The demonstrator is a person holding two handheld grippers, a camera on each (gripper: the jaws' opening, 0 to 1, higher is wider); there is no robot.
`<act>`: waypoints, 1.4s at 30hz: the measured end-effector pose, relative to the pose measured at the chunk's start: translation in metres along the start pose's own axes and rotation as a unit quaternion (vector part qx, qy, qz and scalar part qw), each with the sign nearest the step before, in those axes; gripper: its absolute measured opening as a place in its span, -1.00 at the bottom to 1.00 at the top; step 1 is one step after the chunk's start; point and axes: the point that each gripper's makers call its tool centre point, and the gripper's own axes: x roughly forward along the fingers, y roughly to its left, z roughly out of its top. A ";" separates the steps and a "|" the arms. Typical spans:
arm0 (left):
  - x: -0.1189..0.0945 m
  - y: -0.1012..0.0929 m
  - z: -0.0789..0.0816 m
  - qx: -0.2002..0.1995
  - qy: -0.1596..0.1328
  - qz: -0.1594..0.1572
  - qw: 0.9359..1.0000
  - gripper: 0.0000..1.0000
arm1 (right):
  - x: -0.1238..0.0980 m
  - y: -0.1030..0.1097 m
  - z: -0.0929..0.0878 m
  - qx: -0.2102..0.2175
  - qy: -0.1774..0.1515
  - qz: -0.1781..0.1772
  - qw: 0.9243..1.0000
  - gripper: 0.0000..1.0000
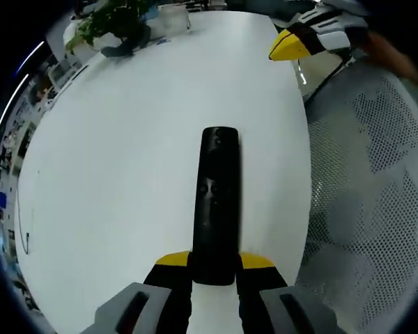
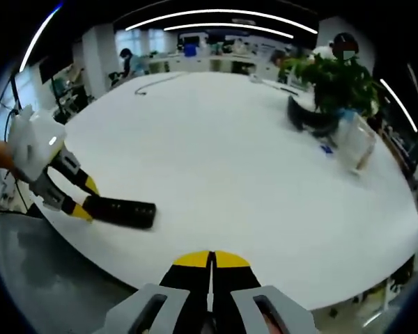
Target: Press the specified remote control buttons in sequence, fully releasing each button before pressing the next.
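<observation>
A long black remote control (image 1: 214, 195) lies along the white table (image 1: 118, 167), pointing away from me. My left gripper (image 1: 214, 261) is shut on its near end, with a yellow-tipped finger (image 1: 173, 260) on each side. In the right gripper view the same remote (image 2: 125, 211) lies near the table's left edge with the left gripper (image 2: 82, 197) clamped on its end. My right gripper (image 2: 210, 259) is shut with nothing between its jaws, well away from the remote. It also shows as a yellow tip (image 1: 289, 45) at the top right of the left gripper view.
A grey mesh chair (image 1: 376, 202) stands close beside the table edge. A potted plant (image 2: 334, 83) with a dark base, and a clear container (image 2: 355, 142), stand at the far side. A thin cable (image 2: 153, 82) lies across the far part of the table.
</observation>
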 end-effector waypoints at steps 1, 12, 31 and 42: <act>0.000 -0.001 -0.001 -0.001 -0.001 0.000 1.000 -0.54 | 0.000 0.000 -0.001 -0.001 0.002 -0.002 1.000 -1.00; -0.002 -0.021 -0.006 -0.014 -0.021 0.004 1.000 -0.54 | 0.000 -0.003 -0.004 0.000 0.012 -0.014 1.000 -1.00; -0.005 -0.039 -0.009 -0.044 -0.096 0.015 0.994 -0.54 | -0.002 0.000 0.002 0.011 -0.006 0.009 1.000 -1.00; -0.006 -0.040 -0.009 -0.058 -0.152 0.016 0.987 -0.53 | 0.002 0.031 0.003 -0.063 0.010 0.055 0.996 -1.00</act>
